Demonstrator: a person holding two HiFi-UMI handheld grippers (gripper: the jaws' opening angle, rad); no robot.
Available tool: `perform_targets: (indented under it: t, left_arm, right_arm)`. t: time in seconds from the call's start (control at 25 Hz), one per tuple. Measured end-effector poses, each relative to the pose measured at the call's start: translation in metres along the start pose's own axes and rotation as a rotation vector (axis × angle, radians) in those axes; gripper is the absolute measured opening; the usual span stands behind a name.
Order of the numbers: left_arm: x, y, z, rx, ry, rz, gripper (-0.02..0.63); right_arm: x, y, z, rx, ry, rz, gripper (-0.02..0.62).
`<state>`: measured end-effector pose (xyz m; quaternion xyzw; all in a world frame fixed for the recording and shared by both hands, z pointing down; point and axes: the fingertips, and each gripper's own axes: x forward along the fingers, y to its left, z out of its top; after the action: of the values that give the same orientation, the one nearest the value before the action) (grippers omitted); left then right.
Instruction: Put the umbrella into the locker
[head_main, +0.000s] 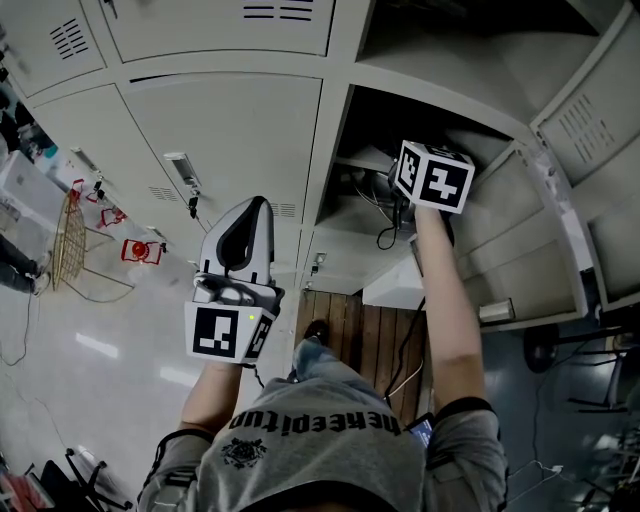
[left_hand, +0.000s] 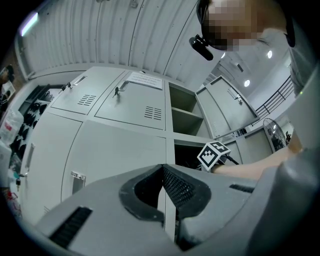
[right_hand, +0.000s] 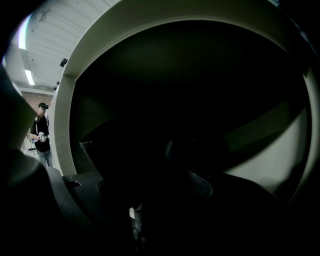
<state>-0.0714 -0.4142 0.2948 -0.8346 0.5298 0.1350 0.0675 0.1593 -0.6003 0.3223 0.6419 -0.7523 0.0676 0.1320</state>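
Note:
The grey locker (head_main: 335, 150) stands open ahead of me, its compartment dark inside. My right arm reaches into it; the right gripper's marker cube (head_main: 435, 178) shows at the opening and the jaws are hidden beyond it. A black umbrella (head_main: 385, 190) lies beside the cube, its strap loop (head_main: 383, 238) hanging down. In the right gripper view all is dark: the right gripper (right_hand: 155, 185) has a dark bulk, the umbrella (right_hand: 165, 165), filling the gap between its jaws. My left gripper (head_main: 250, 205) is held outside before the closed doors, shut (left_hand: 162, 167) and empty.
The open locker door (head_main: 590, 120) swings out at the right. Closed locker doors (head_main: 220, 130) fill the left. Below are a wooden floor patch (head_main: 350, 330), a wire rack (head_main: 68, 240), red items (head_main: 140, 250) and a fan (head_main: 545, 350). A person (right_hand: 42, 135) stands behind.

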Motion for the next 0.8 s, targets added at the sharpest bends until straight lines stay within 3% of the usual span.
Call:
perform_targets:
  t: [0.8]
  left_arm:
    - [0.006,0.005,-0.008,-0.002,0.013,0.024,0.005]
  right_arm:
    - [0.029,-0.010,0.015,-0.046,0.025,-0.034,0.252]
